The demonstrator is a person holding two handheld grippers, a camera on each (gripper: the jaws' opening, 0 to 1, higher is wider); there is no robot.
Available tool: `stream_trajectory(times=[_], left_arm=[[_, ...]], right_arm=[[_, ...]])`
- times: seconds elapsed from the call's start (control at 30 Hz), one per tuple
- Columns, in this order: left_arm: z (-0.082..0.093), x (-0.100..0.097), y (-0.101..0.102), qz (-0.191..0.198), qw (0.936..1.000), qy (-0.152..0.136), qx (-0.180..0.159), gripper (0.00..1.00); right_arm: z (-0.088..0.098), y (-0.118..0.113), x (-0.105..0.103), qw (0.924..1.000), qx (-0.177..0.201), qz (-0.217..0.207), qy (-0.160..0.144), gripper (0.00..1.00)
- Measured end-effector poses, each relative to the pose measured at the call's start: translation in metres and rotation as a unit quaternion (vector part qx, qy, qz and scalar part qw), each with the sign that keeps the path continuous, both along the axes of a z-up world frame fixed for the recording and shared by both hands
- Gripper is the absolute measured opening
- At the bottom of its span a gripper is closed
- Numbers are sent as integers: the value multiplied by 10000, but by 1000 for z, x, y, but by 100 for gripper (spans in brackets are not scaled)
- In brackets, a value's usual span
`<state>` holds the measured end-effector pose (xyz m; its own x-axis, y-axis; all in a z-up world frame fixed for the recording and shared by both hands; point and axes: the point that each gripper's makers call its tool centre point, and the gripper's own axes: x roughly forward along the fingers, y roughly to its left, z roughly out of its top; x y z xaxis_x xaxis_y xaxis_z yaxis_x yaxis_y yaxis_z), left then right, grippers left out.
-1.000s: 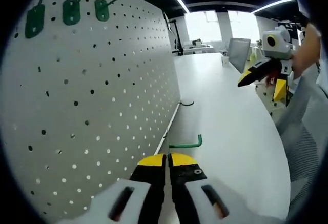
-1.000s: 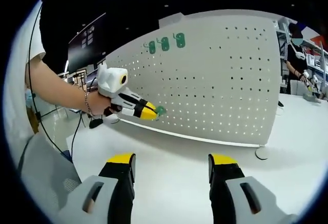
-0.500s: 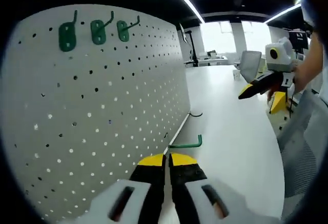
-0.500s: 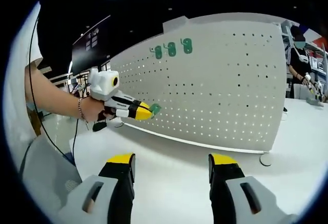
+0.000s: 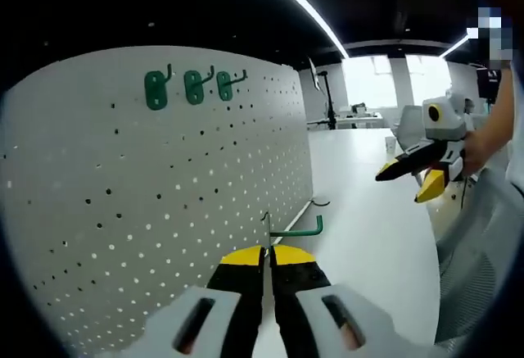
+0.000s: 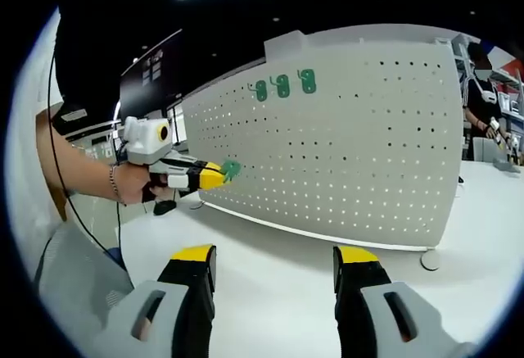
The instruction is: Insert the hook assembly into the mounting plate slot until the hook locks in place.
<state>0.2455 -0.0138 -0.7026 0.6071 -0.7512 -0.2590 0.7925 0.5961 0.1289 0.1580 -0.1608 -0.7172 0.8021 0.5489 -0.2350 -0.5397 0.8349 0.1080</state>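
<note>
Hook [image 5: 296, 230], green, sticks out just beyond the tips of the left gripper [image 5: 268, 253], whose 2 yellow-tipped jaws are pressed together on its base; its wire arm runs to the right of the tips and turns up at the end. In the right gripper view the same hook [image 6: 231, 169] shows as a green tab at the tip of the left gripper [image 6: 209, 177], close in front of the pegboard [image 6: 368, 153] but apart from it. The white pegboard [image 5: 164, 202] stands upright on the white table [image 5: 368, 235], to the left of the left gripper's jaws. 3 green hooks [image 5: 190, 88] already hang in a row near its top edge, well above the held hook. The right gripper [image 6: 274, 256] hangs over the table facing the board, its jaws spread wide with nothing between them; in the left gripper view it [image 5: 405, 174] shows well off to the right, held by a hand [image 5: 483, 141].
</note>
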Motion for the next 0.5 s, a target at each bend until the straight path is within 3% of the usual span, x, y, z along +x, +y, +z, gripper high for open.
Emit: stream_trajectory(times=[0.3,0.5], left_arm=[[13,-19,19,424,9974,26,-590,2],[29,-30,27,585,9940,-136,-910,2]], right_arm=[[3,10,-6,9999,72,95,-31,55],[4,13,-7,9998,92,136,-65,55]])
